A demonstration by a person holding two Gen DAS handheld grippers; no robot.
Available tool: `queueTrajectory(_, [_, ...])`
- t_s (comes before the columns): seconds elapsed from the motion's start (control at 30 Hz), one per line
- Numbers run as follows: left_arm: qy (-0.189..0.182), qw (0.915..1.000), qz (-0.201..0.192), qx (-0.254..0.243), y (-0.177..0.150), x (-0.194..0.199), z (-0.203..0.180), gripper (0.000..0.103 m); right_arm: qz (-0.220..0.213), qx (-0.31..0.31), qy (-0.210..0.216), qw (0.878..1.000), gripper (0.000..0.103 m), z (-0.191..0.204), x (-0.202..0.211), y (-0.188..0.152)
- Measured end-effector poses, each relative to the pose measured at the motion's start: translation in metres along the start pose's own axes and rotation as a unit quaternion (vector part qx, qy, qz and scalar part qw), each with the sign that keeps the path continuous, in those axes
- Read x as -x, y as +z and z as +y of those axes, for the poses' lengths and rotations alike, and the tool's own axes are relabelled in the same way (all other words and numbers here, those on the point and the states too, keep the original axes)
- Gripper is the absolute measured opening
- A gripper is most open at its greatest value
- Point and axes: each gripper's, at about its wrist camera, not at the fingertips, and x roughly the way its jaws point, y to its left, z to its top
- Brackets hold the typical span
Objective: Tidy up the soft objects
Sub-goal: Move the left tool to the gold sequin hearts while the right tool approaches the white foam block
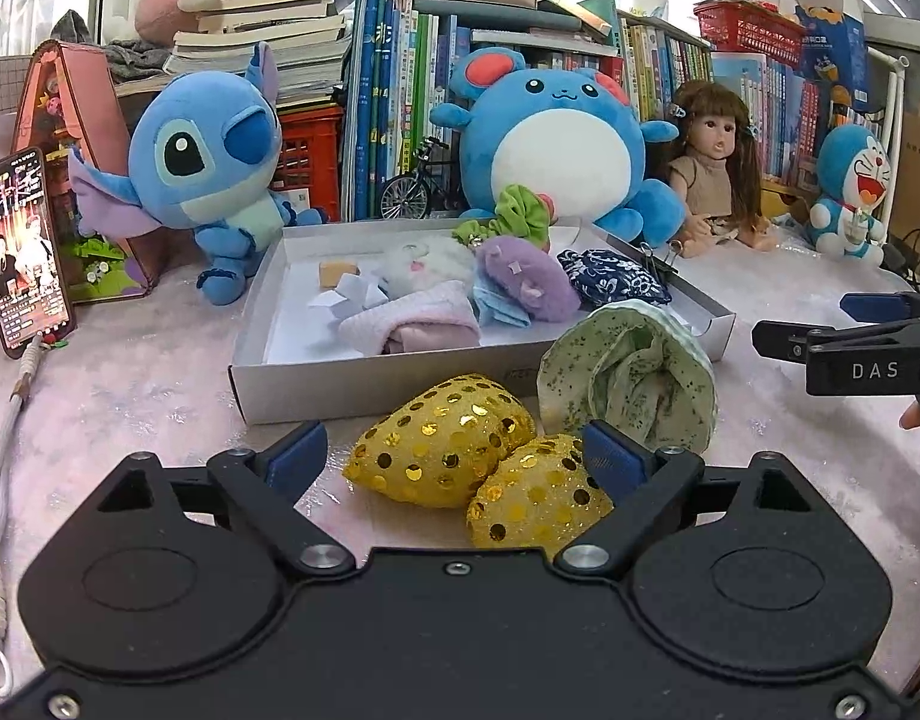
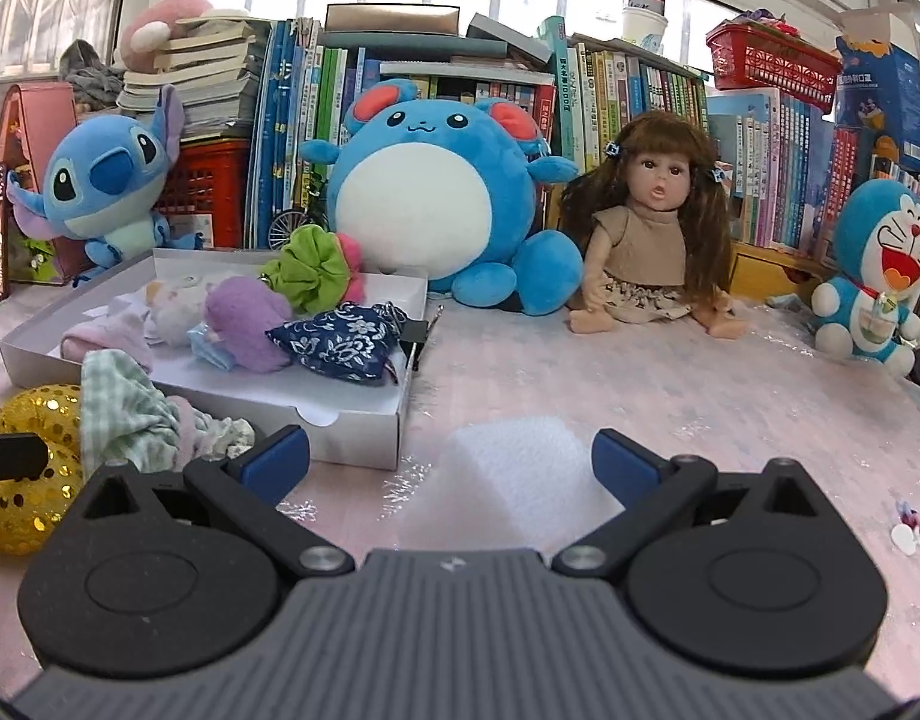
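Observation:
A gold sequined soft bow (image 1: 460,456) lies on the pink table in front of a white box (image 1: 292,384). My left gripper (image 1: 454,456) is open, its blue pads on either side of the bow. A green floral cloth pouch (image 1: 634,378) leans on the box's front right corner. The box holds a pink towel (image 1: 412,324), a purple plush (image 1: 526,276), a navy floral pouch (image 1: 616,276) and a green scrunchie (image 1: 520,216). My right gripper (image 2: 451,462) is open and empty over bare table right of the box (image 2: 364,432); it also shows in the left wrist view (image 1: 820,324).
Stitch plush (image 1: 202,156), round blue plush (image 1: 556,138), doll (image 1: 712,162) and Doraemon (image 1: 850,192) sit along the back before a wall of books. A phone (image 1: 22,252) stands at left with a cord. A small white item (image 2: 904,534) lies at right.

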Motion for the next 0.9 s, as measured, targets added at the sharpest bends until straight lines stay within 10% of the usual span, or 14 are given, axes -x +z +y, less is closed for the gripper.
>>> queueTrajectory(0.9, [-0.031, 0.9986, 0.033, -0.027, -0.018, 0.000, -0.021, 0.093, 0.024, -0.008, -0.023, 0.999, 0.103, -0.017, 0.002, -0.015])
